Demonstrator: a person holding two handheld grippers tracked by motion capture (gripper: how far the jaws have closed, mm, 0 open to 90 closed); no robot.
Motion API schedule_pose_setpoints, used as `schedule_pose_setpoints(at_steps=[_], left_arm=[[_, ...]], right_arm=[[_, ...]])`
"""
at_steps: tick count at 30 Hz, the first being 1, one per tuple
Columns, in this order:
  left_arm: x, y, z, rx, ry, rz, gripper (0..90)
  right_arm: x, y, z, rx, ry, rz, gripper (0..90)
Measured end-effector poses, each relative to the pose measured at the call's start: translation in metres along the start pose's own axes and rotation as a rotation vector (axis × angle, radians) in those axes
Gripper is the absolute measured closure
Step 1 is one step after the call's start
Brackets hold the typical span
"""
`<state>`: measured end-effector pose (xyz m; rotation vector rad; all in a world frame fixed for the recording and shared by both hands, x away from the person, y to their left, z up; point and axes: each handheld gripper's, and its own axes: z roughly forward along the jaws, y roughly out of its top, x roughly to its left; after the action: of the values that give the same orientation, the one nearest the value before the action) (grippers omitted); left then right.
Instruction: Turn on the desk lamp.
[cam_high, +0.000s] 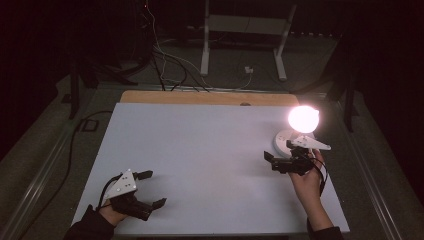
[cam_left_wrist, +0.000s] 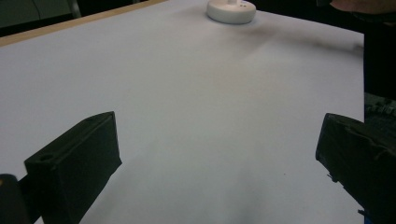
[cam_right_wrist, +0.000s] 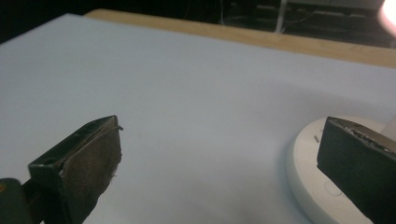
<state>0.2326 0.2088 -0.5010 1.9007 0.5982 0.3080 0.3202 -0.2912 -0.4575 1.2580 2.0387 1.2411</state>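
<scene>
- Left claw (cam_high: 150, 189) sits low over the near left corner of the desk (cam_high: 210, 150), jaws spread wide with nothing between them; the left hand (cam_high: 112, 215) grips it from behind, dark sleeve at the desk's near edge
- Right claw (cam_high: 274, 161) hangs by the desk's right side, jaws parted and empty, pointing left; the right hand (cam_high: 307, 175) holds it, forearm reaching in from the near edge

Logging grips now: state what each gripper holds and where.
Nothing is held. The left gripper and right gripper both have jaws open; the lit lamp stands beside the right one.
</scene>
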Motion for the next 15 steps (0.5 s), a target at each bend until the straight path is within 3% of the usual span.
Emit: schedule_pose_setpoints(at_steps=[9,15], left_arm=[[0.000,0.000,-0.001,-0.002,0.000,-0.002,0.3],[0.000,0.000,-0.001,0.000,0.000,-0.001,0.3]], right_arm=[[0.006,-0.004,-0.005,0.005,0.016,-0.018,0.0],[0.010,-0.012,-0.011,0.006,0.057,-0.026,0.0]])
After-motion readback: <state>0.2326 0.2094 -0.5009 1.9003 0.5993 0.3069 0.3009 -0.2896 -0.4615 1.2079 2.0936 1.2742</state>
